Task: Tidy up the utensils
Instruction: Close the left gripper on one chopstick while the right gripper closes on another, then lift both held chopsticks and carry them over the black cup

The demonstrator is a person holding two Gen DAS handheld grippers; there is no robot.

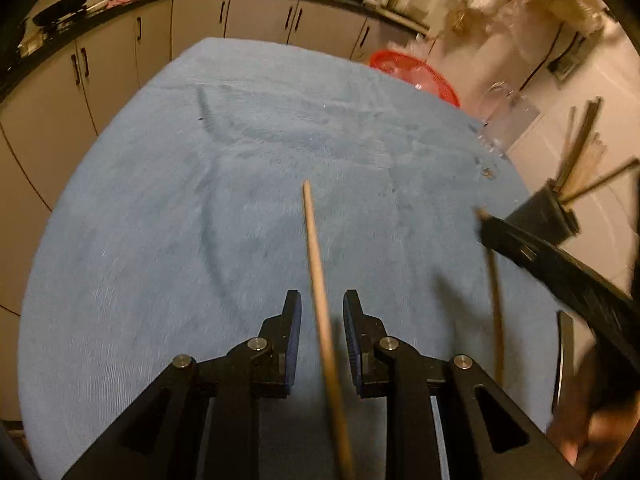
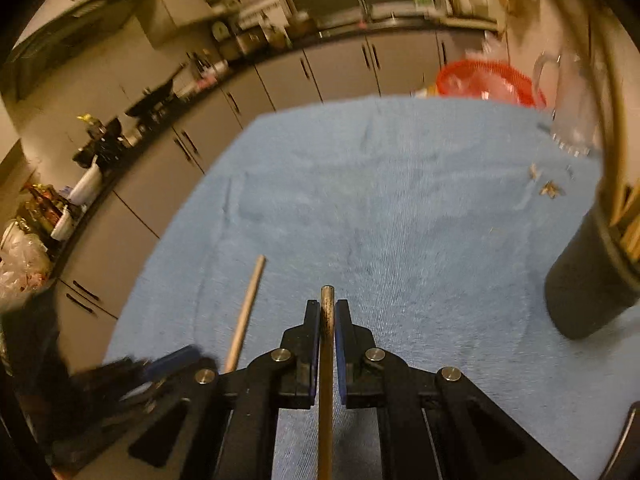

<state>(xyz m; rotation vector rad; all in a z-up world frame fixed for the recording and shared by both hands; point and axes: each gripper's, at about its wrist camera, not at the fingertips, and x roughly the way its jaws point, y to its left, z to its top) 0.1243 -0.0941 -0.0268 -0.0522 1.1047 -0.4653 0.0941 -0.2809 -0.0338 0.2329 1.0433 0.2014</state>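
Right claw (image 2: 327,312) around slim wooden chopstick (image 2: 326,360)

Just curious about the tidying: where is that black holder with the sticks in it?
The black holder stands on the blue cloth at the right edge of both views, near the clear glass jug.

The blue cloth (image 2: 400,208) lies open; only the black holder (image 2: 592,280) blocks its right edge.

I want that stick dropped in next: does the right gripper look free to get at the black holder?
Probably yes. The right gripper, shut on a chopstick, has only bare blue cloth between it and the black holder.
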